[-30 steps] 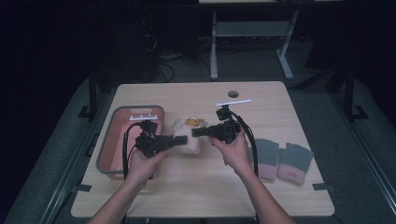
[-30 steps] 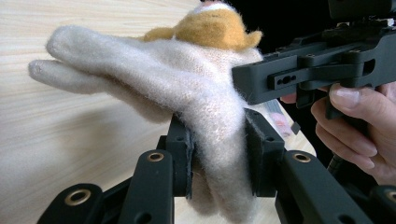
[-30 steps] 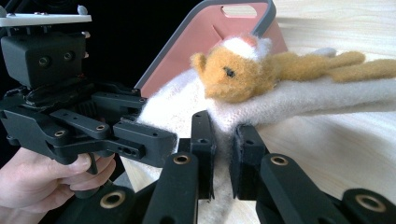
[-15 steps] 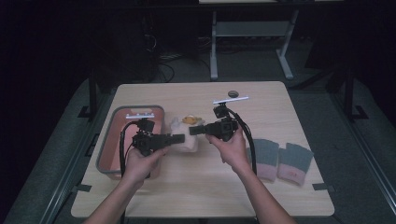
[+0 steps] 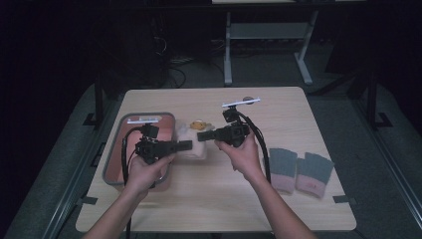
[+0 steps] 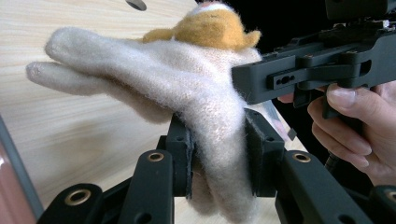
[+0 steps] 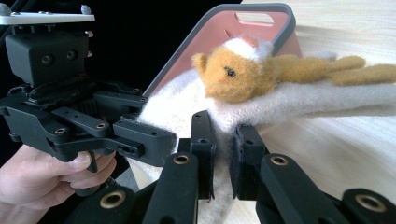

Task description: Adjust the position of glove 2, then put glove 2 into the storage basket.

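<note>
Both hand-held grippers, left (image 6: 217, 154) and right (image 7: 222, 158), stay clenched on the cream glove (image 6: 187, 88), lifted slightly since a second ago, so it seems ready for the tray (image 5: 117, 164)

Left gripper (image 5: 186, 145) and right gripper (image 5: 201, 135): both are being held level above the table (image 5: 308, 109), tips facing inward, jaws being kept clamped on the cream glove (image 6: 187, 88); forearms are being extended over its near edge.

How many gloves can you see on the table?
3. One cream glove with an orange animal on it is pinched by both grippers beside the pink tray. Two grey gloves with pink cuffs lie side by side at the right. More could be hidden.
</note>
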Demonstrator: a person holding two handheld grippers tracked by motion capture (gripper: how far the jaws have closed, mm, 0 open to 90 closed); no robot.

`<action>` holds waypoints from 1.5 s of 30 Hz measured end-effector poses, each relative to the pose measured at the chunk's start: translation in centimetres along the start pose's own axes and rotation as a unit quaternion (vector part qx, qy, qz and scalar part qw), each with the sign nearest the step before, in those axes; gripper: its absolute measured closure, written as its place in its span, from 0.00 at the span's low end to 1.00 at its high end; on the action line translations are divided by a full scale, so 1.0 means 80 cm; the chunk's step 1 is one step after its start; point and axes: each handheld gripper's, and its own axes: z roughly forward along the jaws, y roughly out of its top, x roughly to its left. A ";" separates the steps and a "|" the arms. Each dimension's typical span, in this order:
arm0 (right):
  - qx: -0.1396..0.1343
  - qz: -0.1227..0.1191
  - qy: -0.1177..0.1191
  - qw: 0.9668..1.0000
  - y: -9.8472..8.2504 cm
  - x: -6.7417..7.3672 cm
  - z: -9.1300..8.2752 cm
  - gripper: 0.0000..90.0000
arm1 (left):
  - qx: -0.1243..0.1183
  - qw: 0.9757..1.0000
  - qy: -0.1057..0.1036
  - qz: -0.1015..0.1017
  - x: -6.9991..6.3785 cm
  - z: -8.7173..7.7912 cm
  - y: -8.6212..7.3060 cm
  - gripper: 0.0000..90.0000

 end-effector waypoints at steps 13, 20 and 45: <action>0.002 -0.009 0.006 1.000 0.017 0.014 0.017 0.90 | -0.010 1.000 0.001 -0.014 0.011 -0.022 0.007 0.74; 0.002 -0.009 0.017 1.000 0.026 0.020 0.028 0.90 | -0.013 1.000 0.006 -0.012 0.018 -0.036 0.013 0.74; 0.012 -0.023 0.051 0.998 0.059 0.048 0.077 0.90 | -0.032 0.999 0.024 -0.019 0.045 -0.092 0.024 0.74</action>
